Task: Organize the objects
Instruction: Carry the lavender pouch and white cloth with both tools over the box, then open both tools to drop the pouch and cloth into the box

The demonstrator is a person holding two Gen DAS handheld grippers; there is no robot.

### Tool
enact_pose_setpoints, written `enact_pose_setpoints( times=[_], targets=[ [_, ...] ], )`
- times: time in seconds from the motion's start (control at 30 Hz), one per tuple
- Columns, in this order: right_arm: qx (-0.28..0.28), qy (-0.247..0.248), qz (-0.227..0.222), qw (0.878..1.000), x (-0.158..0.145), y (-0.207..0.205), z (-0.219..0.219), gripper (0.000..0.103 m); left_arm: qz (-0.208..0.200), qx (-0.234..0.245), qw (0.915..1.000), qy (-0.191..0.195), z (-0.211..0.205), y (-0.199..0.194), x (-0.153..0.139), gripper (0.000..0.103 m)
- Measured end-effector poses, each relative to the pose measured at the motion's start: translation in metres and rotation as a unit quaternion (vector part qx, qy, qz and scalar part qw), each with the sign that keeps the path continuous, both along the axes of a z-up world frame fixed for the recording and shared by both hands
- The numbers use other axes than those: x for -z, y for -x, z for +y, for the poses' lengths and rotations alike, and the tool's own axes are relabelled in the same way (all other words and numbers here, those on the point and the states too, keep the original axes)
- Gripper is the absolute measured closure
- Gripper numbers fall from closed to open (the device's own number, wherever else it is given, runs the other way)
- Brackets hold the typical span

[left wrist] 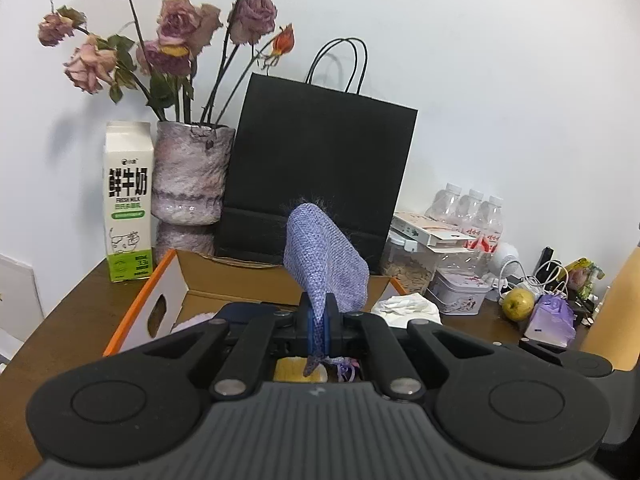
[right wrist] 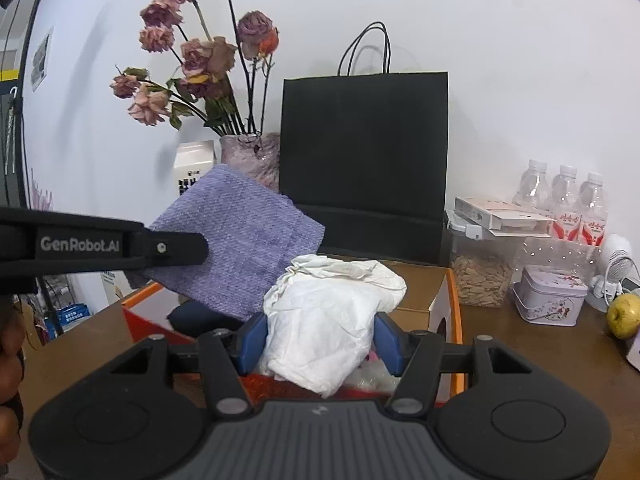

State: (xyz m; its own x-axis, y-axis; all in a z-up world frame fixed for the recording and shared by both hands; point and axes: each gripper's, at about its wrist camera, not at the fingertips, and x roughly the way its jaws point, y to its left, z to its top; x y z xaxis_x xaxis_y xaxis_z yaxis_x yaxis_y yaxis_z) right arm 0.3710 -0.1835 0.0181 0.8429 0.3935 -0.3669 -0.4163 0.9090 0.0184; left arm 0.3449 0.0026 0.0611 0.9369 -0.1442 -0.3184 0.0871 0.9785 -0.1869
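Left wrist view, from the left edge across: a milk carton (left wrist: 129,204) stands on the brown table (left wrist: 68,320) beside a mottled vase (left wrist: 191,176) of dried roses (left wrist: 168,40). Next comes a black paper bag (left wrist: 320,168) against the wall, and in front of it an open cardboard box (left wrist: 168,292) with orange edges. In the middle, the left gripper (left wrist: 319,326) is pressed tight on a purple woven cloth (left wrist: 324,260), which rises out of the blue pads and folds over above the box. Further right lie a crumpled white tissue (left wrist: 404,308), a jar of seeds (left wrist: 408,268), a floral tin (left wrist: 460,294), three water bottles (left wrist: 472,212) and a green apple (left wrist: 519,304).

Right wrist view, again from the left: the left gripper's black finger (right wrist: 176,250) (marked GenRobot.AI) reaches in, with the same purple cloth (right wrist: 248,240) hanging over the box's (right wrist: 448,300) left part. In the centre the right gripper (right wrist: 320,344) pinches a crumpled white cloth (right wrist: 328,312) between its blue pads (right wrist: 252,340), held above the box. The black bag (right wrist: 364,152) stands behind, and the tin (right wrist: 550,300) and the apple (right wrist: 624,316) sit to the right.
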Motion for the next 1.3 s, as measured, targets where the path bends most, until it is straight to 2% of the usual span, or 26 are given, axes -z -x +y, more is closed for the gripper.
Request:
enact_pose_setpoints(
  times=[0.43,0.47,0.53,0.57,0.6,0.63,0.67,0.7,0.77,1.0,1.3],
  targets=[
    [0.008,0.008,0.016,1.000,0.016,-0.066,0.008,0.045,0.025,0.014,0.9995,-0.014,0.005,-0.072,0.013,0.097],
    [0.006,0.010,0.018,1.000,0.018,-0.069,0.009,0.043,0.024,0.014,0.9995,-0.016,0.005,-0.075,0.014,0.097],
    [0.002,0.012,0.022,1.000,0.021,-0.075,0.011,0.025,0.023,0.014,0.9994,-0.022,0.005,-0.081,0.016,0.094],
    [0.002,0.014,0.024,1.000,0.023,-0.077,0.012,0.021,0.024,0.011,0.9993,-0.026,0.005,-0.083,0.018,0.084],
    [0.003,0.016,0.027,1.000,0.025,-0.079,0.012,0.011,0.026,0.006,0.9992,-0.031,0.005,-0.085,0.019,0.055],
    [0.006,0.020,0.031,0.999,0.026,-0.081,0.013,0.003,0.026,-0.006,0.9990,-0.036,0.006,-0.086,0.020,0.018],
    [0.008,0.022,0.033,0.999,0.027,-0.081,0.013,0.000,0.021,-0.020,0.9988,-0.040,0.007,-0.086,0.020,0.003],
    [0.011,0.021,0.031,0.999,0.027,-0.080,0.012,0.000,0.008,-0.038,0.9983,-0.044,0.009,-0.085,0.020,0.000],
    [0.016,0.021,0.030,0.999,0.027,-0.081,0.011,0.000,-0.008,-0.066,0.9962,-0.055,0.010,-0.082,0.020,0.000],
    [0.018,0.021,0.028,0.999,0.025,-0.078,0.010,0.000,-0.002,-0.068,0.9960,-0.057,0.013,-0.081,0.020,0.000],
    [0.017,0.020,0.025,0.999,0.020,-0.071,0.010,0.000,-0.016,-0.069,0.9954,-0.065,0.010,-0.066,0.012,0.000]
  ],
)
